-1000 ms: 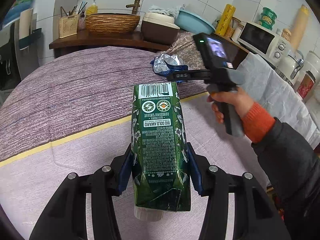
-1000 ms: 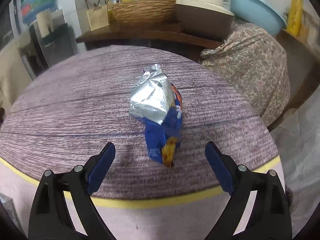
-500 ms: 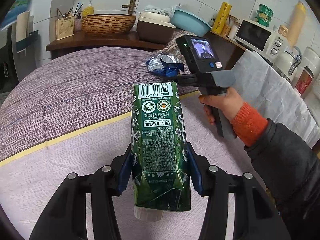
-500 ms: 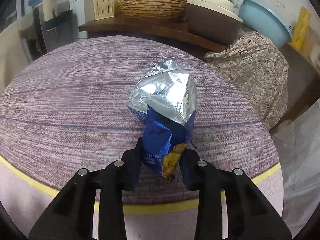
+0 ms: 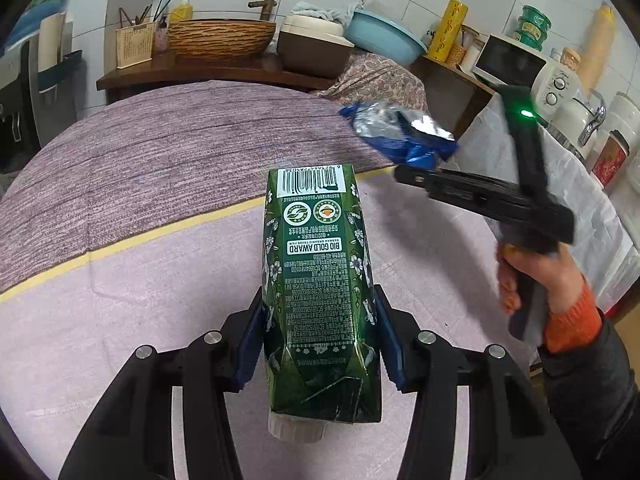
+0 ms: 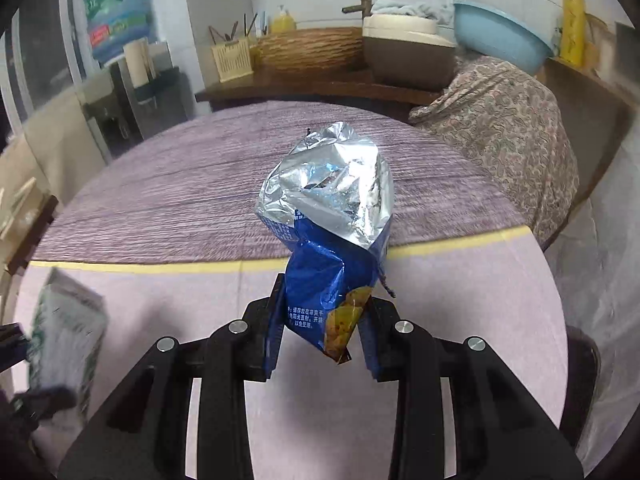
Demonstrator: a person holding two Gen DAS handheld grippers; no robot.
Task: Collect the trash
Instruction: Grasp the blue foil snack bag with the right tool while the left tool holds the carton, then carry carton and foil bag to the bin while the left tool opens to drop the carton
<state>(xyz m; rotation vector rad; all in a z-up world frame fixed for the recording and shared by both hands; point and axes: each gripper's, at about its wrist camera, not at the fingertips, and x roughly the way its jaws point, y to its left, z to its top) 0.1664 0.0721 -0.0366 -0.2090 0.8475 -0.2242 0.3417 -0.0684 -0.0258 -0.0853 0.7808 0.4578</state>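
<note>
My left gripper [image 5: 320, 344] is shut on a green drink carton [image 5: 318, 280], held flat above the round table, white cap toward the camera. My right gripper [image 6: 322, 320] is shut on a crumpled blue and silver snack bag [image 6: 332, 232] and holds it above the table. The left wrist view shows the bag [image 5: 400, 132] lifted at the right, clamped in the right gripper [image 5: 416, 168]. The carton shows blurred at the lower left of the right wrist view [image 6: 64, 340].
The round table [image 5: 140, 168] has a purple cloth with a yellow stripe. Behind it a wooden counter [image 5: 208, 68] carries a wicker basket [image 5: 222, 38], a brown pot and a blue basin [image 5: 384, 36]. A microwave [image 5: 520, 64] and jars stand at the right.
My right gripper closed on the snack bag, then lifted it off the table and drew it back toward the near right. My left gripper kept hold of the carton.
</note>
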